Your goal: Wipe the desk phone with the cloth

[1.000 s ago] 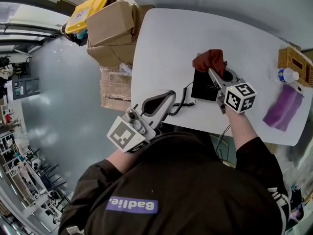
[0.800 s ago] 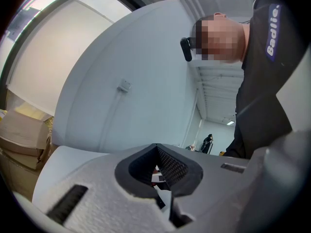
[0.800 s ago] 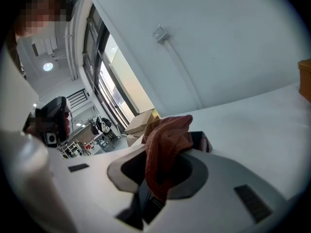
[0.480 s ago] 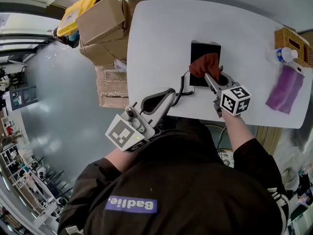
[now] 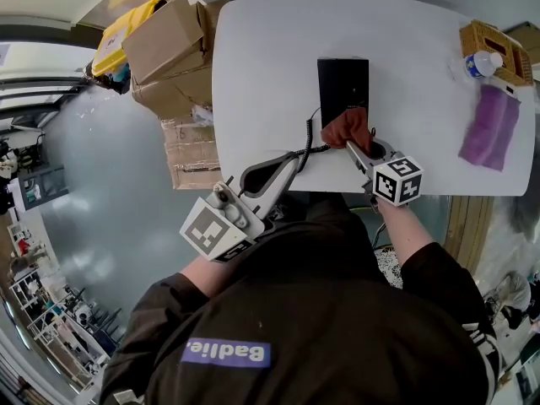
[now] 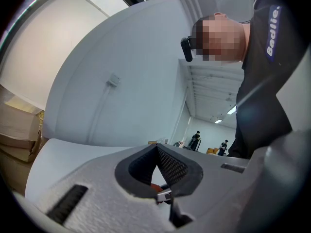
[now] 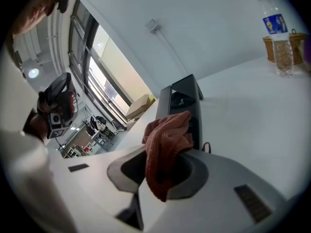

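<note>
The black desk phone lies on the white table; in the right gripper view the desk phone stands just beyond the jaws. My right gripper is shut on the rust-red cloth, which rests at the phone's near edge. The cloth bunches out between the jaws of my right gripper. The coiled cord runs from the phone towards my left gripper, at the table's near edge. My left gripper points upward, jaws together, nothing clearly between them.
Cardboard boxes and a yellow bin stand off the table's left side. At the far right are a purple cloth, a water bottle and a wicker basket. The bottle stands beside the basket.
My right gripper has dragged the cloth along the phone from its far end to its near edge, towards me. The left gripper has stayed in place.
</note>
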A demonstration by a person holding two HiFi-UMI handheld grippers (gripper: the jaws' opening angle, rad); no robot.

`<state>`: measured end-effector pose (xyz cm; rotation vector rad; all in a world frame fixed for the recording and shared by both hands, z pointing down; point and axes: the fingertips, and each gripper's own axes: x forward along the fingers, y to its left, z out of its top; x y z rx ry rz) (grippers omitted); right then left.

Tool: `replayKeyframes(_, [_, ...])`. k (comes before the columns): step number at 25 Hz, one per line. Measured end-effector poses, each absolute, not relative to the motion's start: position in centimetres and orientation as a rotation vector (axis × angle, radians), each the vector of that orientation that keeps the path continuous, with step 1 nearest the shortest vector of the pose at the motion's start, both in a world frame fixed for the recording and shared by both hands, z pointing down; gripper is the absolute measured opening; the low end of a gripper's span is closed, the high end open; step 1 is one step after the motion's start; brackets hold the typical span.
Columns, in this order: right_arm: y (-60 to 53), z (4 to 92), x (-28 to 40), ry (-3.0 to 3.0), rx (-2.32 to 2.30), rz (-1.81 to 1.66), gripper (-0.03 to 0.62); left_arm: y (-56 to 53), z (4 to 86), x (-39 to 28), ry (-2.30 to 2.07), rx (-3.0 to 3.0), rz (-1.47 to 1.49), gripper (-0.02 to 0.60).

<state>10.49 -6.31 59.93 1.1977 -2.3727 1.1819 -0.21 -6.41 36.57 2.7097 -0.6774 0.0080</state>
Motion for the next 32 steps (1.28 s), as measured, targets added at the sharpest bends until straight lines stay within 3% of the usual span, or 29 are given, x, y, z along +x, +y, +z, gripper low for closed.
replayKeyframes(15, [-17.6, 51.7, 17.2, -2.523, 1.380, 0.985, 0.094, -9.8, 34.2, 2.7, -0.712, 2.754, -0.046, 0.006])
replayKeyframes(22, [-19.8, 53.7, 17.7, -2.507, 1.367, 1.005, 0.094, -10.3, 35.3, 2.7, -0.765, 2.717, -0.005, 0.006])
replayKeyframes(32, [-14.6, 57.0, 16.9, -2.445, 1.293, 1.075, 0.094, -9.6, 36.1, 2.9, -0.751, 2.700, 0.017, 0.006])
